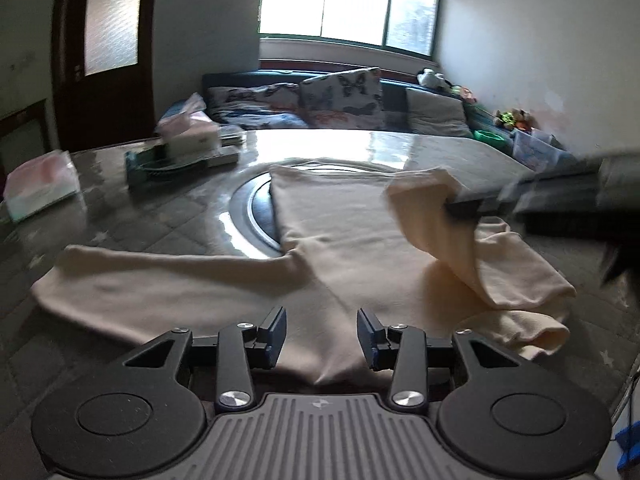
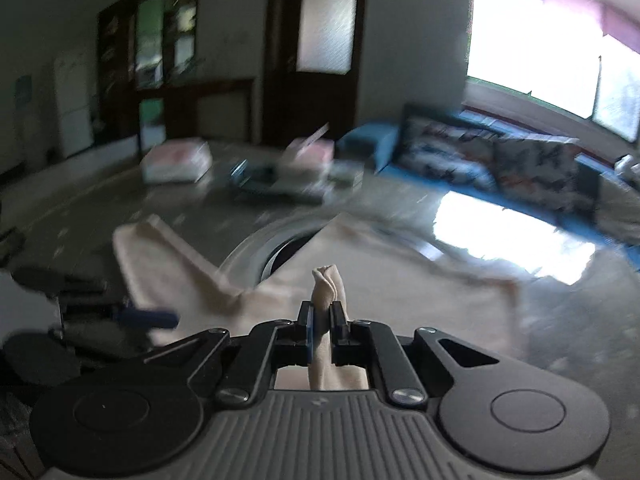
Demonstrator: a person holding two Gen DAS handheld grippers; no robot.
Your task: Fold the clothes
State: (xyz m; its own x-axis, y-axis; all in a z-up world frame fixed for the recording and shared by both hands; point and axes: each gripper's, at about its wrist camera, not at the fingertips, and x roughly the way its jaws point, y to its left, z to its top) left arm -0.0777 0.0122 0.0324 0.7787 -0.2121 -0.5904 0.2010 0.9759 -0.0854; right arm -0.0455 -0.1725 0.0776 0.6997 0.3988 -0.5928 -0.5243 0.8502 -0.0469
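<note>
A cream long-sleeved garment [image 1: 340, 240] lies spread on the glossy table [image 1: 160, 220], one sleeve [image 1: 140, 280] stretched out to the left. My left gripper [image 1: 322, 334] is open and empty, low over the garment's near edge. My right gripper [image 2: 322, 320] is shut on a bunched fold of the garment [image 2: 326, 292]. In the left wrist view it [image 1: 460, 208] comes in from the right, lifting the right sleeve [image 1: 432, 216] over the body of the garment. The left gripper also shows blurred at the left of the right wrist view [image 2: 152, 318].
Tissue packs [image 1: 40, 188] and a box with clutter [image 1: 188, 148] stand on the table's far left. A round inset [image 1: 256, 212] lies under the garment. A sofa with cushions [image 1: 340, 100] stands behind the table, under a bright window.
</note>
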